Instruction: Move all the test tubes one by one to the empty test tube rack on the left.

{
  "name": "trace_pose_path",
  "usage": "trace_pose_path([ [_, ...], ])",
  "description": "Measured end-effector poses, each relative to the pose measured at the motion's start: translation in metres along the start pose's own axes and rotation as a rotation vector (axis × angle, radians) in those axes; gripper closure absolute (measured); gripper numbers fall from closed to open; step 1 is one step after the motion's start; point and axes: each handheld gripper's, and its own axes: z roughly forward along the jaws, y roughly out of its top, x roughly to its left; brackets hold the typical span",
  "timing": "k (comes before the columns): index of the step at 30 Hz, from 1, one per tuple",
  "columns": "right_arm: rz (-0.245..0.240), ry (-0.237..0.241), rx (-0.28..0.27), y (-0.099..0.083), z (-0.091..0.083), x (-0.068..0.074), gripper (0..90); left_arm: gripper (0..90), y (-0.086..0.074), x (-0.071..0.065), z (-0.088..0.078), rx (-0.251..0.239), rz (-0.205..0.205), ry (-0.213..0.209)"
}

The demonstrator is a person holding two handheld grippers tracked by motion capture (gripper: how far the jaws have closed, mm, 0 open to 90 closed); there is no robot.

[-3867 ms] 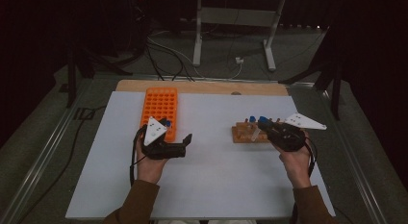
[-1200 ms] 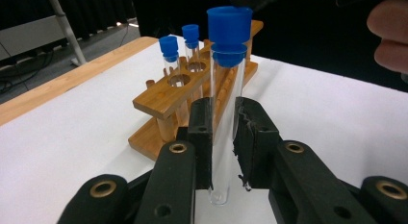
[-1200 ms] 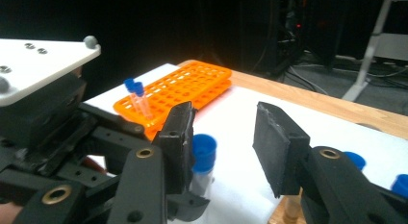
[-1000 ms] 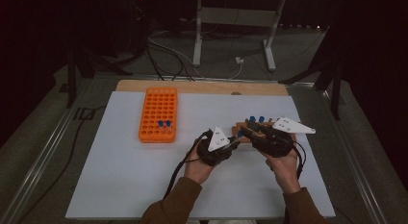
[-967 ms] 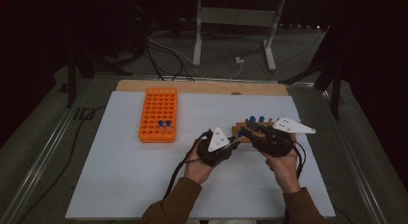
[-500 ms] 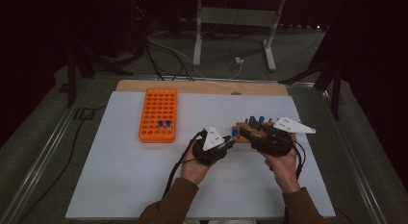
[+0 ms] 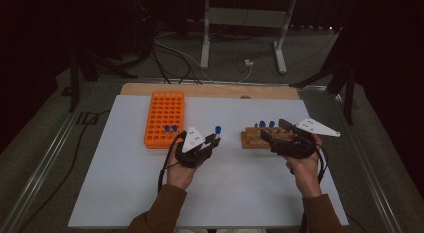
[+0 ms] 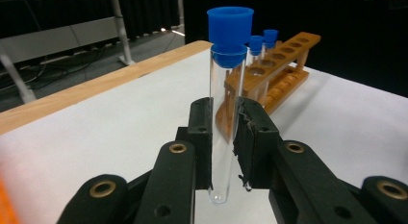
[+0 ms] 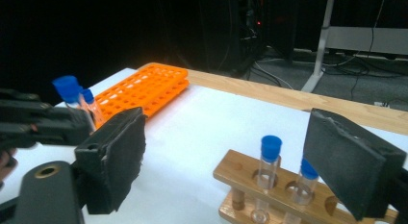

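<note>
My left gripper (image 7: pixel 212 140) (image 8: pixel 226 137) is shut on a clear test tube with a blue cap (image 7: pixel 217 129) (image 8: pixel 230 84) and holds it upright above the white mat, between the two racks. The orange rack (image 7: pixel 164 118) (image 9: pixel 144 89) to its left holds two blue-capped tubes (image 7: pixel 171 128). My right gripper (image 7: pixel 267 135) (image 9: pixel 231 161) is at the wooden rack (image 7: pixel 252 138) (image 9: pixel 269 185), which carries two capped tubes (image 9: pixel 271 149). Its jaws have just been opening and now stand wide, their pads pressing on nothing.
The white mat (image 7: pixel 125 183) covers a wooden table whose bare edge (image 7: pixel 210 90) runs along the back. Beyond it stand a metal frame's legs (image 7: pixel 240 38) and cables on the floor. A metal rail (image 7: pixel 45 158) runs along the left side.
The left gripper has carried the tube leftward, away from the wooden rack. The right gripper's jaws have spread apart while that hand stayed at the rack.
</note>
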Motion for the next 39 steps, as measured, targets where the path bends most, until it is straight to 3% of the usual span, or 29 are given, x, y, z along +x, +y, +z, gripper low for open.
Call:
trace_pose_path([
  [4, -0.027, -0.026, 0.014, 0.001, -0.001, -0.003, 2.4, 78.3, -0.005, 0.01, -0.013, -0.006, -0.016, 0.027],
  [13, -0.043, -0.038, 0.011, 0.001, -0.005, -0.008, 0.0, 78.1, -0.012, 0.029, -0.038, -0.019, -0.03, 0.081],
  [22, -0.039, -0.046, 0.0, 0.003, -0.011, -0.014, 0.0, 77.8, -0.021, 0.05, -0.061, -0.059, -0.077, 0.148],
  [32, -0.036, -0.033, -0.002, 0.003, -0.011, -0.014, 0.0, 77.9, -0.029, 0.069, -0.082, -0.067, -0.106, 0.244],
  [39, -0.036, -0.03, 0.0, 0.002, -0.011, -0.013, 0.0, 77.9, -0.037, 0.085, -0.082, -0.047, -0.127, 0.338],
])
